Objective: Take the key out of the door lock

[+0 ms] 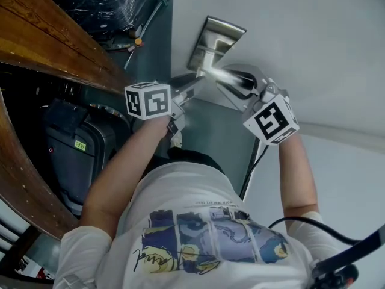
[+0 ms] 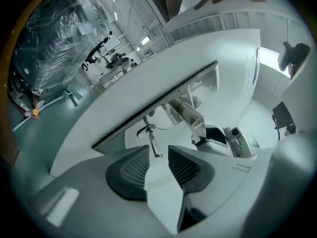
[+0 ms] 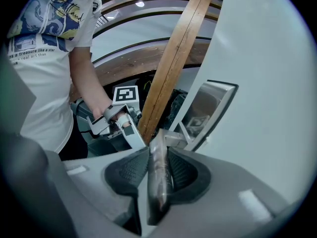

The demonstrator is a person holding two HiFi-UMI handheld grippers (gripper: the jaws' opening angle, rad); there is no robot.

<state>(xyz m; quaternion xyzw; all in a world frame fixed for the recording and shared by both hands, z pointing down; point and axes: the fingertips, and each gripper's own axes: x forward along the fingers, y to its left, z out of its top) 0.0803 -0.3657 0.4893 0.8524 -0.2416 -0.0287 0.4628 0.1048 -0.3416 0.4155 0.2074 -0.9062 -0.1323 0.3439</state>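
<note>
The person's white T-shirt (image 3: pixel 34 83) carries a small printed line reading "treasure like a star"; the line below it is too blurred to read. A green label (image 1: pixel 80 144) on the dark case (image 1: pixel 72 161) is too small to read.

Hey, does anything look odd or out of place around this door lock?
Nothing stands out. The key sticks out of the door, its free end at the gap between the left gripper's open jaws; the right gripper is clamped on the door handle. No damage shows.
</note>
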